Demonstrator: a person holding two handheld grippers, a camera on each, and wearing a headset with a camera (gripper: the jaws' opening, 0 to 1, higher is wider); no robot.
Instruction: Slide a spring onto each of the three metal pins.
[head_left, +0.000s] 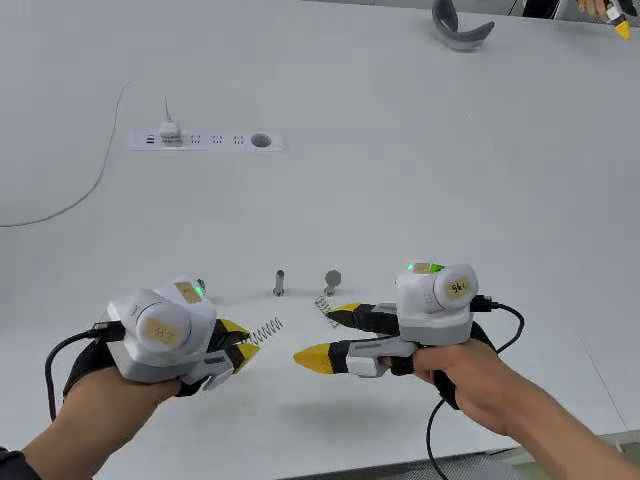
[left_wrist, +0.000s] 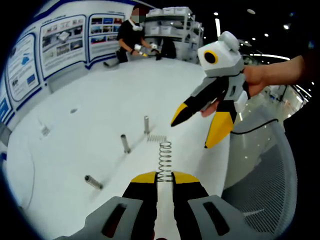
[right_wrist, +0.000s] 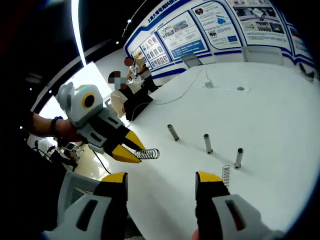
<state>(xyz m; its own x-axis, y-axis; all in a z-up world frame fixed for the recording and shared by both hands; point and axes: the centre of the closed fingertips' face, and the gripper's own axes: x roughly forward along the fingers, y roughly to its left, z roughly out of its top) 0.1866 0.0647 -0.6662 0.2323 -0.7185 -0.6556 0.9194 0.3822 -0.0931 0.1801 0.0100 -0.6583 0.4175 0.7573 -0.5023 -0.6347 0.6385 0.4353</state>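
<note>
The left gripper (left_wrist: 165, 176) pinches one end of a spring (left_wrist: 164, 156) that juts forward from its tips. The right gripper (right_wrist: 161, 176) faces it, jaws wide apart. A loose spring (right_wrist: 225, 175) lies just past one tip, beside the nearest pin (right_wrist: 239, 158).

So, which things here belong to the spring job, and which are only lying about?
Job: three metal pins; held spring in the left gripper; loose spring; right gripper.
Lying about: power strip; grey curved object.
</note>
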